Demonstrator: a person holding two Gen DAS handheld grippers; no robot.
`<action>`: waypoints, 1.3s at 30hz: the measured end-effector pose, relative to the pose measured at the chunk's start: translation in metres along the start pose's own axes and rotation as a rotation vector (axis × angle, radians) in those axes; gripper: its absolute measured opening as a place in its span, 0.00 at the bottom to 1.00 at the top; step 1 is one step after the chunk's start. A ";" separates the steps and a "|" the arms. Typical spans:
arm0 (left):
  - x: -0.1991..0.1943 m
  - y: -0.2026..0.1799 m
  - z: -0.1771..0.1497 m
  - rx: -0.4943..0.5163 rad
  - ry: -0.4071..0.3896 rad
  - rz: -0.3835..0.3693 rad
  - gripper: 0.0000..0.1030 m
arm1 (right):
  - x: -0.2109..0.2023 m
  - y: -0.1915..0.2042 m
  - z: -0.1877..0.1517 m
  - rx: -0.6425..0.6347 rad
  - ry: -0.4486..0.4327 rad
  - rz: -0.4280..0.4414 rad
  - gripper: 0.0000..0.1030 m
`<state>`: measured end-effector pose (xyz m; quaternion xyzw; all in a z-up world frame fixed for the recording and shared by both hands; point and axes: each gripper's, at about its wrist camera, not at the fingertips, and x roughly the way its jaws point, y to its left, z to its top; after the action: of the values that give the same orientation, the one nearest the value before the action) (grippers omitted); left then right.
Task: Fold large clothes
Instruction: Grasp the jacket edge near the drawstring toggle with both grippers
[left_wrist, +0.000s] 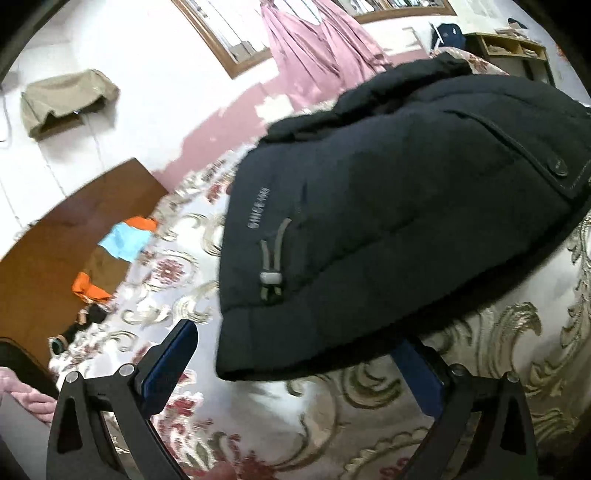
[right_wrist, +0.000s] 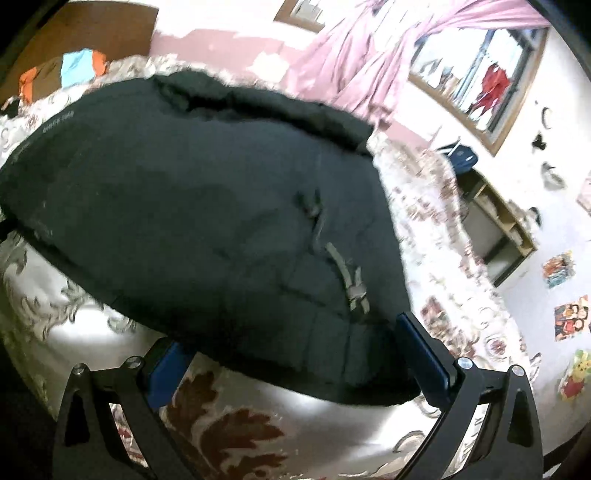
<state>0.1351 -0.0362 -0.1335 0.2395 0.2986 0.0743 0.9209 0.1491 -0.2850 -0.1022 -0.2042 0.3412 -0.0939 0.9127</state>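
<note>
A black padded jacket (left_wrist: 388, 203) (right_wrist: 184, 203) lies bunched on a floral bedspread (left_wrist: 369, 406) (right_wrist: 92, 343). Its hem, with a grey drawcord toggle (left_wrist: 271, 278) (right_wrist: 356, 293), faces both cameras. My left gripper (left_wrist: 295, 339) is open at the hem's lower edge; the cloth covers the tip of its right finger, and the left finger stands free over the bedspread. My right gripper (right_wrist: 288, 339) is also open, with the hem bulging between its fingers and hiding the left fingertip. Neither gripper pinches the cloth.
Orange and blue clothes (left_wrist: 125, 236) (right_wrist: 74, 70) lie by a brown wooden board (left_wrist: 55, 240) at the bed's far end. Pink curtains (left_wrist: 314, 48) (right_wrist: 369, 55) hang by a window (right_wrist: 480, 74). A wooden shelf (left_wrist: 509, 48) (right_wrist: 498, 229) stands beside the bed.
</note>
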 end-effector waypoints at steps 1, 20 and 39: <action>0.001 0.001 0.000 0.001 -0.008 0.012 1.00 | -0.001 0.000 0.000 0.008 -0.014 -0.024 0.98; -0.003 -0.012 0.003 0.122 -0.141 0.129 0.66 | -0.010 0.023 0.006 -0.084 -0.091 -0.094 0.52; -0.021 0.017 0.021 -0.036 -0.139 -0.078 0.07 | -0.024 0.004 0.007 0.051 -0.127 0.050 0.12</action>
<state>0.1304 -0.0356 -0.0991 0.2156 0.2417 0.0272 0.9457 0.1363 -0.2722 -0.0850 -0.1778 0.2853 -0.0664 0.9395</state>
